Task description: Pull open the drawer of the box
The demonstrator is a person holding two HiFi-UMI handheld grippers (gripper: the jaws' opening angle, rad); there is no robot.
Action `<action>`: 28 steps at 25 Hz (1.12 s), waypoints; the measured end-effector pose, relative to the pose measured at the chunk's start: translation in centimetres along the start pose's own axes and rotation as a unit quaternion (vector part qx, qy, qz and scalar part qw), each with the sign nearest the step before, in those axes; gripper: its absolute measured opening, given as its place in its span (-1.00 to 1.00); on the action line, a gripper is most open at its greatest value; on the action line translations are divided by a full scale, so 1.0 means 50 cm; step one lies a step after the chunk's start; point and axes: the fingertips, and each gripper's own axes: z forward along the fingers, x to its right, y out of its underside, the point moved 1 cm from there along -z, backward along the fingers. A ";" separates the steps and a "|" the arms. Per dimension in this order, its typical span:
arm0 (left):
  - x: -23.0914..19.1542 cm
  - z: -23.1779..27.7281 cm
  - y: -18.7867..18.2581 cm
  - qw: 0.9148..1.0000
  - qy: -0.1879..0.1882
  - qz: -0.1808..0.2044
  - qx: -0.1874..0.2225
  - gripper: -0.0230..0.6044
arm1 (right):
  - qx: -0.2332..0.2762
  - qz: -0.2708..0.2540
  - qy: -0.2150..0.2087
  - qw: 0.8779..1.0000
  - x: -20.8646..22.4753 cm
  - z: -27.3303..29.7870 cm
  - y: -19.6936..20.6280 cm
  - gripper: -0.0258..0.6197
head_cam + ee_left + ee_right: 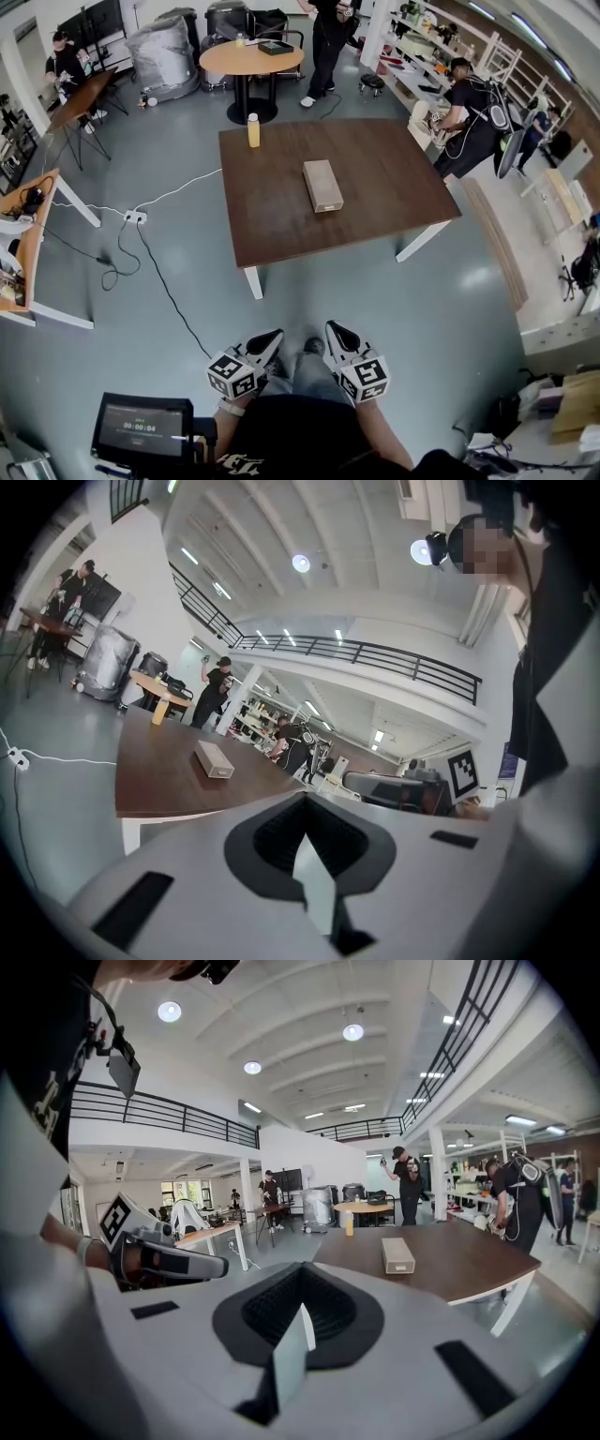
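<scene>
Item: long grey box [322, 186], sitting clear of brown wooden table [394, 187] edges; left gripper [272, 336], right gripper [335, 328] (both closed, empty) hanging well apart from it; unbraced, probably sliding whole.

On table [394, 178]: box [322, 185] at middle, bottle [253, 130] near far left corner. Beyond table: round table [246, 58]. Left of table, on floor: power strip [135, 217].

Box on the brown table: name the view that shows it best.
Head view: the box lies whole, seen from above, on the table. Both gripper views show it small, distant, at a low angle.
</scene>
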 end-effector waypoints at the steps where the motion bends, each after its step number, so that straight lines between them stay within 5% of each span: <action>1: 0.002 0.000 0.002 1.000 0.001 -0.002 -0.001 -0.93 | -0.002 0.001 0.000 1.000 0.000 -0.001 0.002 -0.96; 28: -0.055 0.054 -0.029 1.000 0.001 0.001 -0.009 -0.93 | -0.005 0.010 -0.007 1.000 0.043 0.082 -0.006 -0.96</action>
